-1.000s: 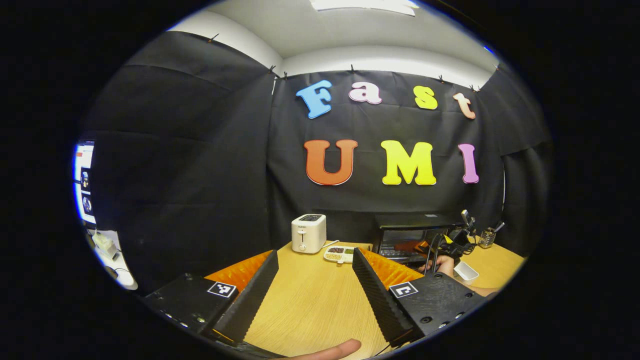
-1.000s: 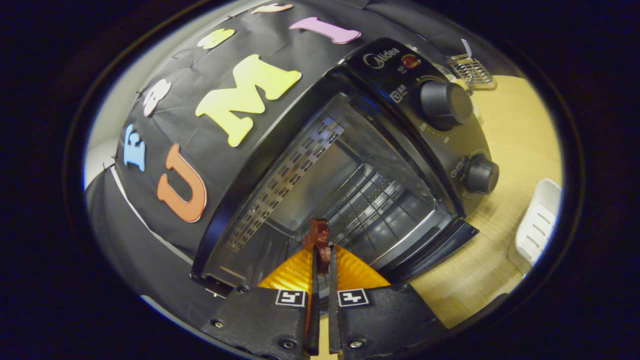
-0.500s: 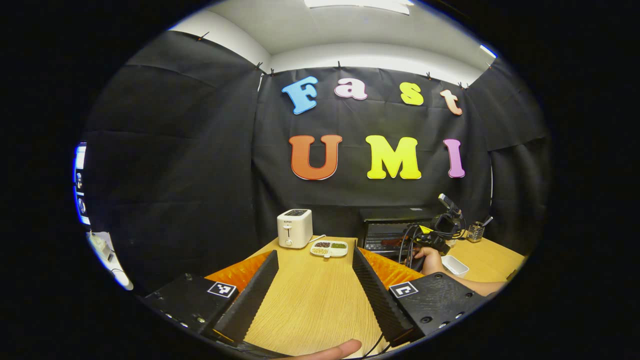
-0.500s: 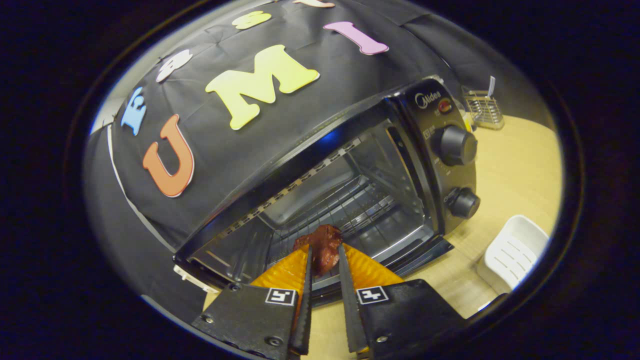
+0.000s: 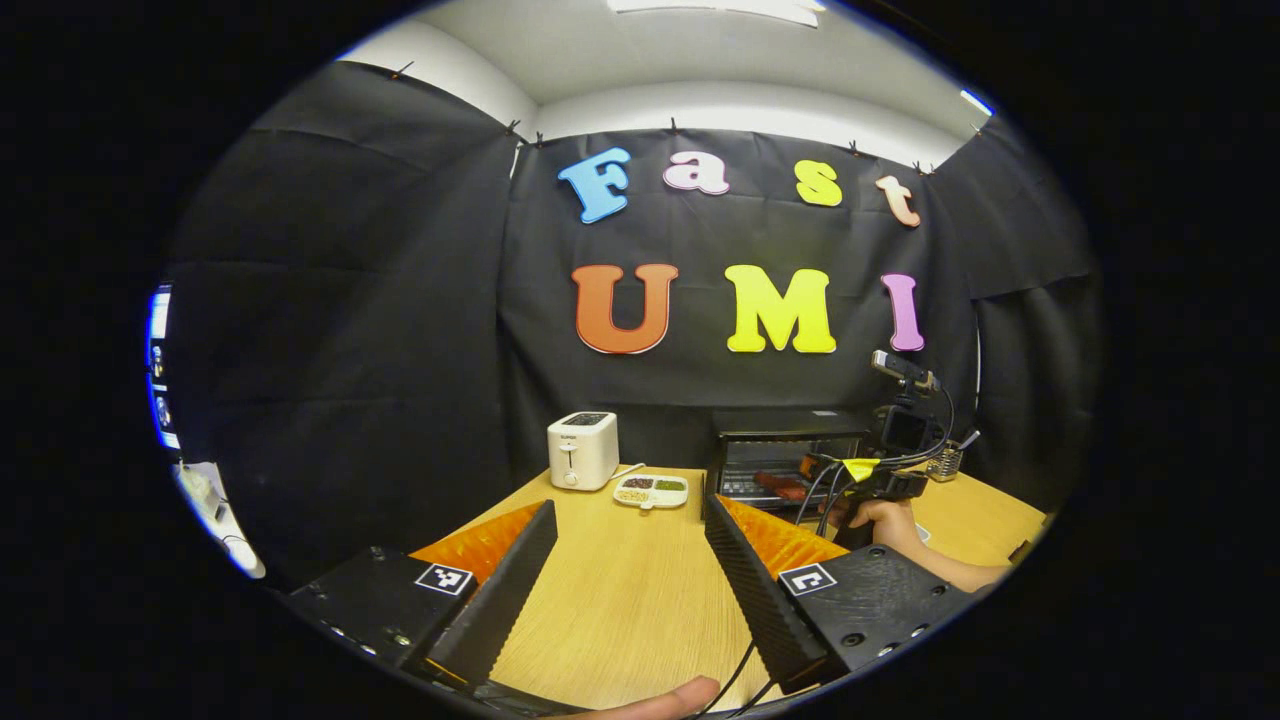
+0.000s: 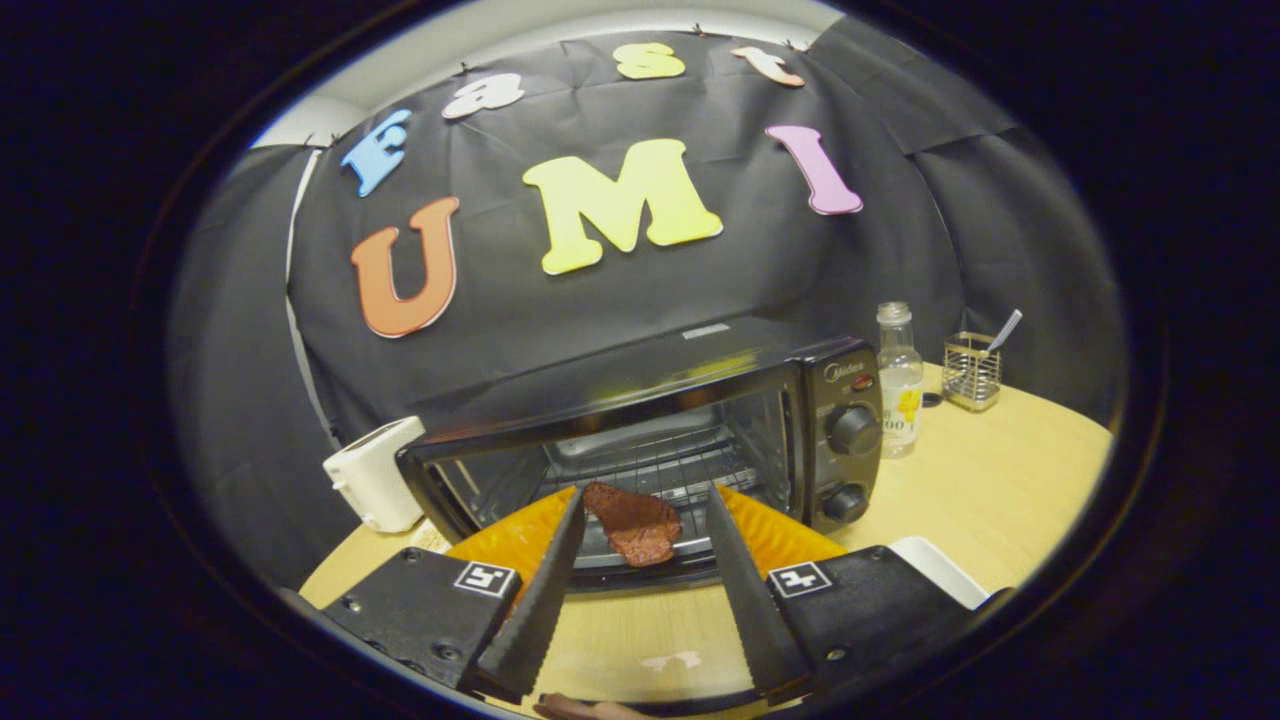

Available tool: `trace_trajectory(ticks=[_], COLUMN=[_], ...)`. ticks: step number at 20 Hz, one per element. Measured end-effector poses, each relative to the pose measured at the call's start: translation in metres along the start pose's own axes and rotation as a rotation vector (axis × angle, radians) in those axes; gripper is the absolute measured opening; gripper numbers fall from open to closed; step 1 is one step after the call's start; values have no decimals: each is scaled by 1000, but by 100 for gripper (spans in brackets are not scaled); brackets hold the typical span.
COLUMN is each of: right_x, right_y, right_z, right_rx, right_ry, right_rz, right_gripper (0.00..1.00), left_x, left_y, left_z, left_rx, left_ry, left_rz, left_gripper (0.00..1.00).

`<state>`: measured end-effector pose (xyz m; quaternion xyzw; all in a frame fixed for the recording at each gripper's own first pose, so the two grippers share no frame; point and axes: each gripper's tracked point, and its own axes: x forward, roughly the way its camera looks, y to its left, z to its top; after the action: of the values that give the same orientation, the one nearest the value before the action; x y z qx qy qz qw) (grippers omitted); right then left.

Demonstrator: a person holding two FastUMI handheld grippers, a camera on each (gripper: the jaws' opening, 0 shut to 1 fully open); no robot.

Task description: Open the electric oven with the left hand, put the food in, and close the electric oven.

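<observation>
The black electric oven (image 6: 640, 400) stands with its door down and its wire rack showing. A brown slab of meat (image 6: 632, 522) lies at the front of the oven's mouth, free of any finger. My right gripper (image 6: 645, 493) is open just in front of it, one finger on each side and neither touching. In the left gripper view the oven (image 5: 785, 455) is at the far right of the table, with the right gripper (image 5: 875, 480) and the hand holding it before it. My left gripper (image 5: 630, 503) is open above the wooden table (image 5: 620, 600), holding nothing.
A white toaster (image 5: 582, 450) and a divided snack tray (image 5: 650, 490) stand left of the oven. Right of the oven are a clear bottle (image 6: 898, 380) and a wire holder (image 6: 970, 370). A white dish (image 6: 935, 565) lies by my right finger.
The right gripper opened and let go of the meat, then drew back from the oven and levelled out. The left gripper backed away slightly, still open.
</observation>
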<state>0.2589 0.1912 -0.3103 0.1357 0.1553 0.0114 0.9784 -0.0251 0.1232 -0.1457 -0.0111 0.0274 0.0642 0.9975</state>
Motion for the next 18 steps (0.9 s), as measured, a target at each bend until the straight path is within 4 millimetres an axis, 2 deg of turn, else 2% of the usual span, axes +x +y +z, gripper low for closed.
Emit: trace_trajectory(ticks=[2, 4, 5, 6, 7, 8, 10, 11, 12, 13, 14, 15, 16, 18], right_x=[-26, -50, -62, -75, -91, -105, -132, -146, -156, -167, -177, -189, -200, -225], right_y=[5, -8, -15, -18, -18, -21, -31, -34, -38, -44, -49, -53, -55, -60], right_z=[10, 19, 23, 27, 33, 40, 59, 68, 78, 90, 98, 106, 114, 134], right_rx=[-19, -60, -78, -84, -82, -81, -93, -106, -126, -148, -163, -166, -157, -134], right_ry=[-25, -52, -57, -63, -68, -76, -108, -124, -145, -169, -183, -186, -191, -217], right_rz=[51, 42, 28, 28, 41, 48, 48, 55, 57, 46, 40, 44, 55, 91], right_gripper=[86, 100, 100, 96, 100, 100, 100, 96, 100, 96, 100, 96, 100, 100], left_x=[-1, -2, -1, -1, 1, 4, 10, 13, 16, 20, 24, 28, 32, 41], left_y=[-7, -15, -20, -25, -30, -36, -44, -49, -53, -59, -64, -71, -77, -89], left_z=[-2, -4, -4, -5, -5, -8, -9, -10, -10, -11, -14, -16, -16, -21], left_rx=[16, 23, 21, 18, 14, 13, 15, 18, 18, 12, 4, -2, -3, 0], left_ry=[7, 8, 6, 9, 12, 16, 26, 25, 26, 37, 51, 58, 62, 77], left_rz=[-15, -29, -37, -47, -56, -64, -73, -79, -86, -94, -104, -115, -128, -142], left_gripper=[95, 95, 95, 95, 95, 95, 95, 95, 95, 95, 95, 95, 95, 95])
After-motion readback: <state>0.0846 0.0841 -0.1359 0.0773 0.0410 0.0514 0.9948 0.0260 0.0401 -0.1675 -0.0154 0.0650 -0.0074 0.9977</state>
